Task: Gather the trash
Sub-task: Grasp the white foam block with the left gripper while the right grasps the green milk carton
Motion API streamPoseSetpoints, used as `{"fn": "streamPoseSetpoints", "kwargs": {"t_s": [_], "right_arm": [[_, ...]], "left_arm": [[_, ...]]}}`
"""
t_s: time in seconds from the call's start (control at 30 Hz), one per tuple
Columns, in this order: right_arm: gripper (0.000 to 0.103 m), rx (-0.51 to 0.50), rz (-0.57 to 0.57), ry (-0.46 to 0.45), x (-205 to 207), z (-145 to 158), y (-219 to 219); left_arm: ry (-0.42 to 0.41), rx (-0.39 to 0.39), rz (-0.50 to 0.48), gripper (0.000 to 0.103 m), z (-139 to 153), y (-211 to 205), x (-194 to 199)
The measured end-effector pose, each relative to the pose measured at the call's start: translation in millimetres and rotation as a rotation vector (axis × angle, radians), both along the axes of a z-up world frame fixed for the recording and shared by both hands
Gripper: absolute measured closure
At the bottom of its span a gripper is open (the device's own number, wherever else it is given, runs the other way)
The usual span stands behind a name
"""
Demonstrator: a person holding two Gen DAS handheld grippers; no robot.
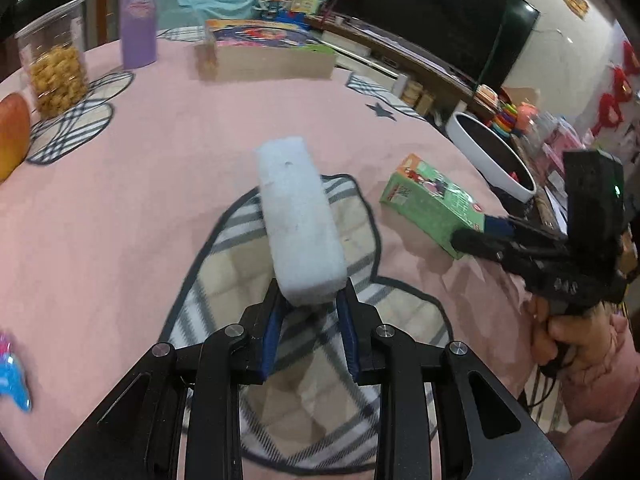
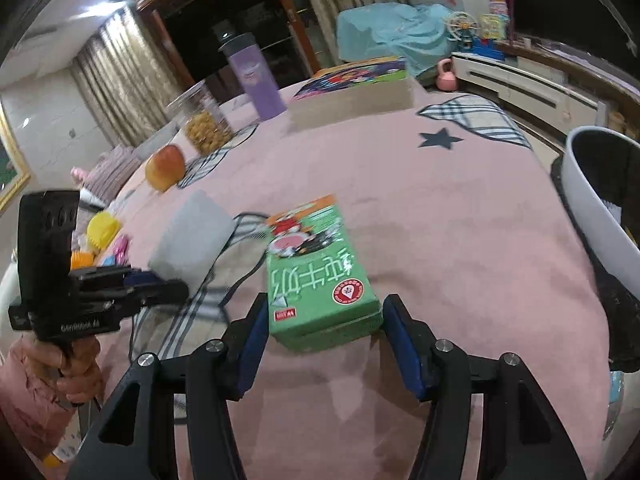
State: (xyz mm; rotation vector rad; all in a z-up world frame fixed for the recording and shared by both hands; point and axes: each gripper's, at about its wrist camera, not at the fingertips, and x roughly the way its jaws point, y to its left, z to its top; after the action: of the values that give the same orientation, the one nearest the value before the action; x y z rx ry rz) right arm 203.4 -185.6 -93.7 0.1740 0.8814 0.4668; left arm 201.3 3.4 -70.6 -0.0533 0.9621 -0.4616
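Trash here means two pieces: a white foam block (image 1: 299,232) and a green milk carton (image 2: 320,276), both over a pink-clothed bench (image 1: 160,184), with a white bin (image 2: 600,200) lined in black standing just off its edge on the right.

The left tongs (image 1: 310,312) are narrow, clamped on the near end of the foam block, which sticks out forward beyond the pads. Only that end is pinched, so the long free part could lever the block loose on a swing towards the bin, and soft foam may squash and slip rather than hold.

The right tongs (image 2: 324,320) stand fairly wide, one finger on each side of the carton's near end. I cannot see the pads pressing on it; small gaps show on both sides, so I judge it not yet gripped. If they close off-centre, the carton could skid across the cloth or twist out. A carton with liquid left in it might dribble when tipped.

The foam is pale, matte, rectangular, with a small dent on its top face. The carton lies flat, printed face up, with red cartoon art, an orange far end and large white characters, edges looking crisp and uncrushed.
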Motion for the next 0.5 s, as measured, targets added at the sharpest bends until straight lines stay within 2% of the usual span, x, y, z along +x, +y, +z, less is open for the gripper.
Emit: {"fn": "streamPoseSetpoints", "kwargs": {"t_s": [0.07,0.1,0.13,0.27,0.33,0.5], "right_arm": [[0.032,-0.009,0.015,-0.010,-2.6,1.3,4.1],[0.032,-0.015,0.010,-0.016,-3.3,1.9,4.0],[0.031,-0.022,0.006,-0.020,-4.6,1.9,3.6],[0.030,-0.033,-0.014,-0.017,-1.7,-0.4,1.7],[0.030,-0.033,-0.016,-0.017,-0.5,-1.1,1.8],[0.030,-0.055,-0.021,-0.030,5.3,0.7,6.3]], "left_arm": [[-0.005,-0.002,0.056,0.077,0.8,5.3,-2.9],[-0.007,-0.002,0.081,0.071,0.2,6.7,-7.9],[-0.011,0.004,0.109,0.061,0.5,7.5,-9.1],[-0.035,-0.005,0.178,0.052,2.0,4.0,-11.7],[-0.052,0.005,0.208,0.042,2.5,2.7,-11.1],[-0.062,-0.005,0.225,0.041,2.6,-3.4,-5.3]]}}
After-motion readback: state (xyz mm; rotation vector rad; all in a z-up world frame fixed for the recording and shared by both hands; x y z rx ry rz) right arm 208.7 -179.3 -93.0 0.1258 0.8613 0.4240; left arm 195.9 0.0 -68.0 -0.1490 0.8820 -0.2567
